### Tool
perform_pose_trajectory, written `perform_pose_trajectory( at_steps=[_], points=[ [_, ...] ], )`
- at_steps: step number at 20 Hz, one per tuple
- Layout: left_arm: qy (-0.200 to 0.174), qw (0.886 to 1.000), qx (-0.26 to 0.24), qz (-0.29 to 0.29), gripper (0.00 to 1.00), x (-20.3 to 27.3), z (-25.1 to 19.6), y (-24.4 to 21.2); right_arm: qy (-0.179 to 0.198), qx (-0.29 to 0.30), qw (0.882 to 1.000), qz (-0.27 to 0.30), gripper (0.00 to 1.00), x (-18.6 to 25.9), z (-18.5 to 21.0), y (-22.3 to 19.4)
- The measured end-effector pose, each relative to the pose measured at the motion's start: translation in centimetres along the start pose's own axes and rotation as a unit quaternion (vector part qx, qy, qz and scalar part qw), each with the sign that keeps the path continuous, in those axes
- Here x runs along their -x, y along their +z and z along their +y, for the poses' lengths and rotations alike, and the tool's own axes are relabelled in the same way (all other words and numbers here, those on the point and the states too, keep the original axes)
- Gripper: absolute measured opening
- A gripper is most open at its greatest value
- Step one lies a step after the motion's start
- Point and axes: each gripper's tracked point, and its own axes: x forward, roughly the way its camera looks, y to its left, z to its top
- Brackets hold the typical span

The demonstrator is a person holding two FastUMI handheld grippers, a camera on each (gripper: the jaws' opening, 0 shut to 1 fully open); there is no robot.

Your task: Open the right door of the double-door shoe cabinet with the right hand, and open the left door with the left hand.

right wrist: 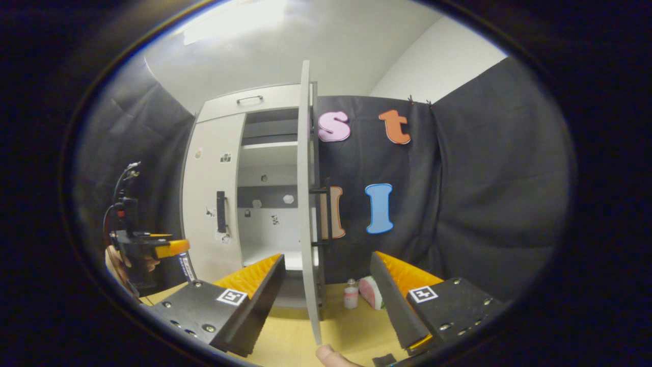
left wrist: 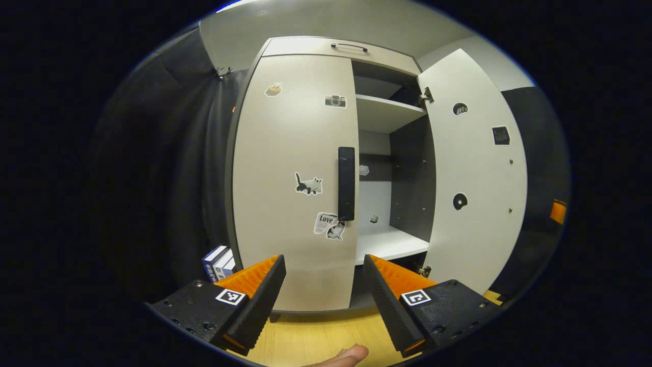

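Observation:
The shoe cabinet's left door [left wrist: 290, 178] is closed, with its black vertical handle [left wrist: 346, 183] at the inner edge. My left gripper [left wrist: 323, 285] is open in front of that door, a short way off, with nothing between its fingers. The right door [left wrist: 473, 173] is swung wide open, baring the shelves [left wrist: 387, 114]. In the right gripper view that door [right wrist: 305, 204] is seen edge-on, its handle [right wrist: 326, 214] on the far face. My right gripper [right wrist: 326, 290] is open, with a finger on either side of the door's edge and not touching it. The left gripper [right wrist: 153, 250] is at the far left, held by a hand.
A drawer front with a bar handle [left wrist: 349, 47] tops the cabinet. A blue and white box [left wrist: 219, 262] stands left of the cabinet. A small bottle [right wrist: 350, 295] and a pink and green item [right wrist: 371, 293] lie on the wooden floor [left wrist: 316, 336] behind the open door.

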Motion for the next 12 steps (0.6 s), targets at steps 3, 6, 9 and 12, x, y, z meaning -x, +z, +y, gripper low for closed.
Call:
perform_pose_trajectory(
  at_steps=[3,6,9,12],
  points=[
    [-0.013,1.000,0.003,-0.006,0.96,-2.7,-0.7,1.6,0.011,0.006,1.000,0.012,0.99,1.7,1.5,-2.5],
    [-0.028,0.999,-0.009,-0.014,0.95,-5.2,-1.7,3.5,0.022,0.020,0.999,0.026,0.97,3.5,2.4,-5.1],
    [-0.027,0.999,-0.007,-0.019,0.94,-7.5,-2.4,5.1,0.032,0.026,0.999,0.027,0.97,5.3,3.7,-6.5],
    [0.008,1.000,-0.022,-0.019,0.95,-10.7,-1.6,6.4,0.043,0.025,0.998,0.026,0.99,6.5,4.7,-7.4]
  ],
)
